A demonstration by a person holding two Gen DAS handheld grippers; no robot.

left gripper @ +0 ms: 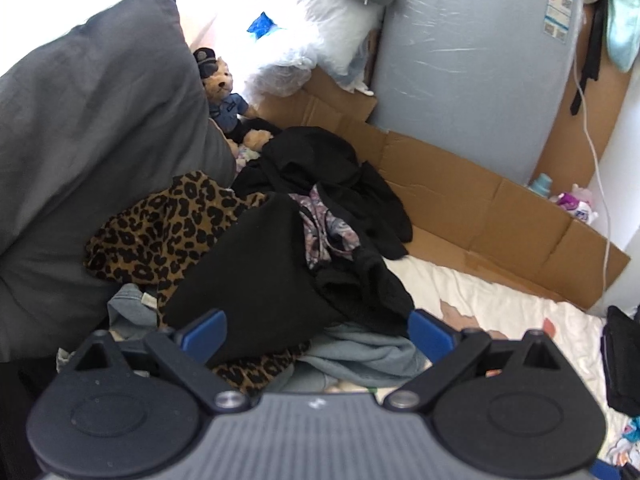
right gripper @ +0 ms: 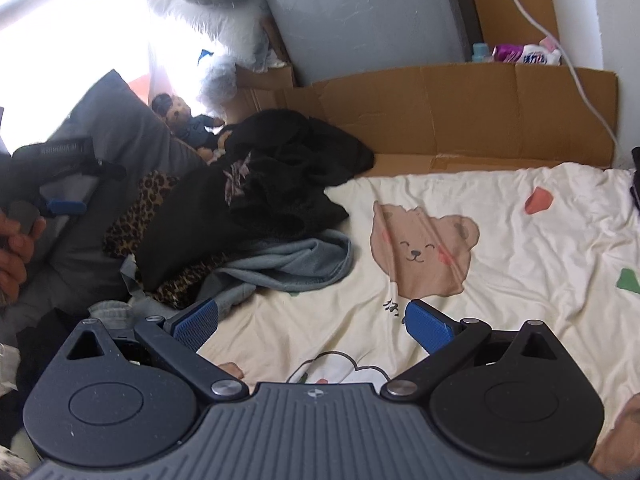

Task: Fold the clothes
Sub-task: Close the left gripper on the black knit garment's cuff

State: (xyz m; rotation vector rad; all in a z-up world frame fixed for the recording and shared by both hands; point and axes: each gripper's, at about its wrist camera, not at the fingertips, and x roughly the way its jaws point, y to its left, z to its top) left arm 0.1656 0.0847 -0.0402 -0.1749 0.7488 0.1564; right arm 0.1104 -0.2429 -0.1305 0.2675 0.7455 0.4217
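Right now the clothes pile (left gripper: 280, 240) sits heaped and unfolded on the bed (right gripper: 500, 240), banked against a grey pillow (left gripper: 92, 128). Straight ahead of the left claw (left gripper: 316, 330), whose jaws stand spread and empty, lies the black garment (left gripper: 256, 280) topping the pile. The right claw (right gripper: 312, 326), likewise spread and holding nothing, hovers over bare sheet, the heap lying off to its left. So the left claw is plainly the nearer.
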